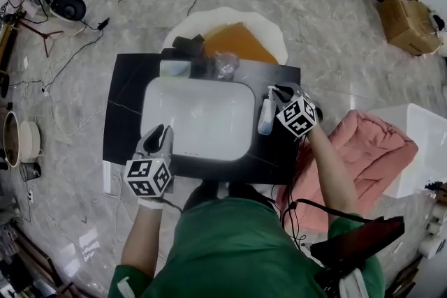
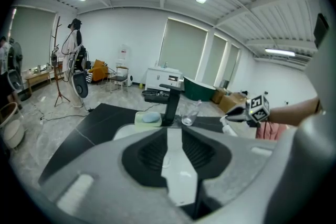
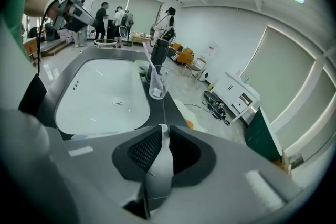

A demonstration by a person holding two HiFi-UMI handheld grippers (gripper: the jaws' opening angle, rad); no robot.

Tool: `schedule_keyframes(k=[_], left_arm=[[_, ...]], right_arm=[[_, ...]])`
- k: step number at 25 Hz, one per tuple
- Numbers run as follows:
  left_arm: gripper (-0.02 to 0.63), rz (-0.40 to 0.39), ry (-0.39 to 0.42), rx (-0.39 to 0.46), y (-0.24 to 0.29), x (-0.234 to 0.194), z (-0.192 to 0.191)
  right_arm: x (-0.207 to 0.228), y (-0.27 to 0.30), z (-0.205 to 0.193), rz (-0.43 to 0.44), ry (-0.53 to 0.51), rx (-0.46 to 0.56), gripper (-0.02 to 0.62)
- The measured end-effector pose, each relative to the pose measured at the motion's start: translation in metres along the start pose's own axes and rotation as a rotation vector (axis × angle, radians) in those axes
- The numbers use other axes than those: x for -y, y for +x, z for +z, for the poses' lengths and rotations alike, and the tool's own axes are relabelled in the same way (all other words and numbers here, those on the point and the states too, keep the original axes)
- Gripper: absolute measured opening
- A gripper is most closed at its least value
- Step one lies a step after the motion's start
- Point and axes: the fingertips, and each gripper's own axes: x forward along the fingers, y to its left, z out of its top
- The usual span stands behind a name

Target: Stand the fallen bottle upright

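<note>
A clear spray bottle [image 1: 265,118] with a white head hangs tilted over the black counter [image 1: 129,101], just right of the white sink [image 1: 202,118]. My right gripper [image 1: 278,93] is shut on its neck. In the right gripper view the pale bottle [image 3: 157,165] fills the slit between the pads, at the right gripper [image 3: 161,136]. The left gripper view shows that bottle [image 2: 227,127] under the right gripper [image 2: 235,114]. My left gripper [image 1: 158,137] hovers over the sink's near left corner, jaws almost together with a narrow empty slit [image 2: 172,155].
A black tap [image 2: 170,105], a soap dish [image 1: 174,68] and a clear cup [image 1: 225,66] stand behind the sink. A pink cloth [image 1: 363,150] lies right of the counter. Cardboard boxes [image 1: 408,21] and cables are on the floor. People stand far off in the right gripper view.
</note>
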Motion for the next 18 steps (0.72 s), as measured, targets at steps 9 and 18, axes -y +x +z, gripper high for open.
schedule_keyframes(k=[9,18], left_arm=[[0.078,-0.028,0.03,0.024,-0.012,0.018,0.008],[0.077,-0.034,0.045,0.034,-0.03,0.027,0.008]], right_arm=[[0.003,-0.047,0.006,-0.149,-0.109,0.026,0.043],[0.0,-0.083,0.016,-0.342,-0.271,0.036,0.044]])
